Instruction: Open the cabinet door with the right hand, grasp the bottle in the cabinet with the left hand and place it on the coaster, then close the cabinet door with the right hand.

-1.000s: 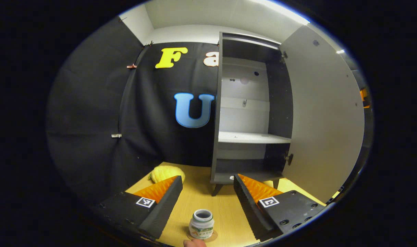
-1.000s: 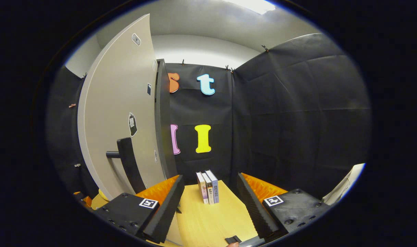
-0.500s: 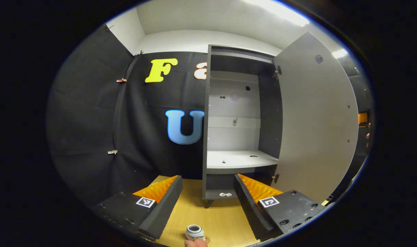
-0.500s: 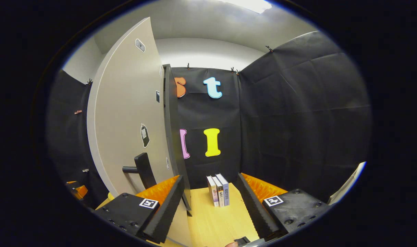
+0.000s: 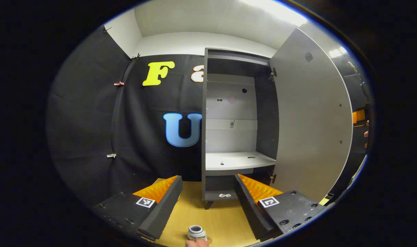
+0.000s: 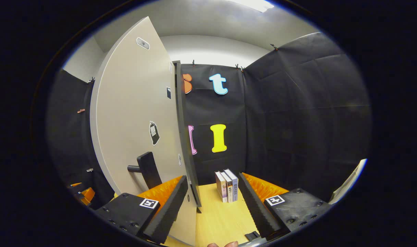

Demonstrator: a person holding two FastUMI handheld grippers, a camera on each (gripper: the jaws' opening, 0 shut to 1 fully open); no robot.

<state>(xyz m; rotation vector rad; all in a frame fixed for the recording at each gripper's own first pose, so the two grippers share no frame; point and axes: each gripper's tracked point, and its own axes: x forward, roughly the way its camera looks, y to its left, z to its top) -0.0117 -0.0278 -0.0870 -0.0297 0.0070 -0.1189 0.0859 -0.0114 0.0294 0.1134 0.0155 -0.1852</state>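
The cabinet door [image 5: 311, 120] is standing wide open, its shelf [image 5: 237, 160] bare. The bottle [image 5: 196, 232] is sitting upright on the coaster [image 5: 209, 239] on the desk [image 5: 222, 219], near the front edge. The left tool [image 5: 208, 199] is hovering above the bottle with its fingers spread apart, holding nothing. The right tool [image 6: 211, 202] is also gaping open, with the door's edge [image 6: 186, 137] between its fingers and the handle [image 6: 148, 169] just to the left. Three books [image 6: 226, 186] are standing behind.
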